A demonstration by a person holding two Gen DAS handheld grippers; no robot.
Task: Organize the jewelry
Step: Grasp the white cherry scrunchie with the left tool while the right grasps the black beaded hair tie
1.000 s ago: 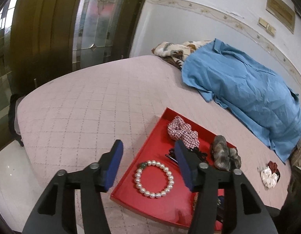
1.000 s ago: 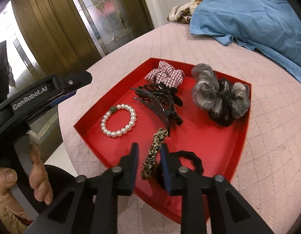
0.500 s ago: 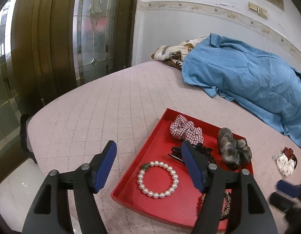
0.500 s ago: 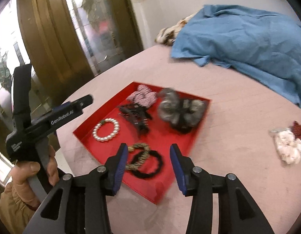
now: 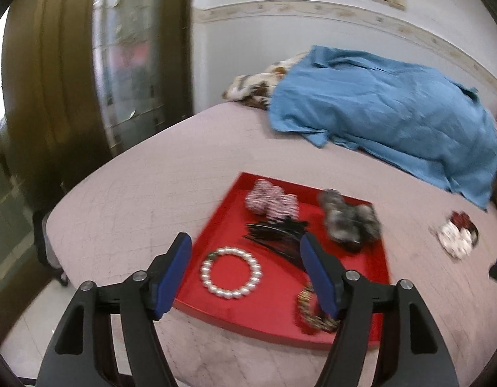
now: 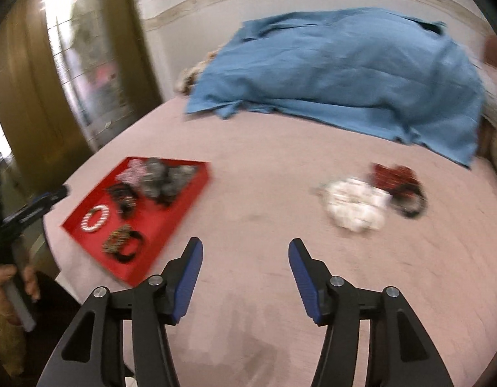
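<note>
A red tray [image 5: 222, 213] [image 6: 187, 206] lies on the pink quilted bed. It holds a pearl bracelet [image 5: 230, 272] [image 6: 95, 217], a black claw clip [image 5: 277, 235], a plaid scrunchie [image 5: 271, 201], a grey fur scrunchie [image 5: 348, 219] and a leopard-print band [image 5: 313, 316] [image 6: 118, 240]. A white scrunchie [image 6: 355, 206] [image 5: 454, 242] and a red-and-black one [image 6: 396, 180] lie loose on the bed, right of the tray. My left gripper [image 5: 247, 258] hovers above the tray's near edge, its jaws opening and empty. My right gripper [image 6: 245, 258] hangs over bare quilt between tray and loose scrunchies, its jaws opening, nothing between them.
A blue shirt [image 5: 393, 119] [image 6: 345, 71] is spread over the far side of the bed, with a patterned cloth [image 5: 258, 84] beside it. Brown doors with glass panels [image 5: 126, 64] stand at the left. A hand [image 6: 10, 287] holds the left gripper's handle at the bed's corner.
The right gripper left the tray, swung right over bare quilt and spread its jaws; the loose scrunchies came into its view. The left gripper drew back from the tray and widened.
</note>
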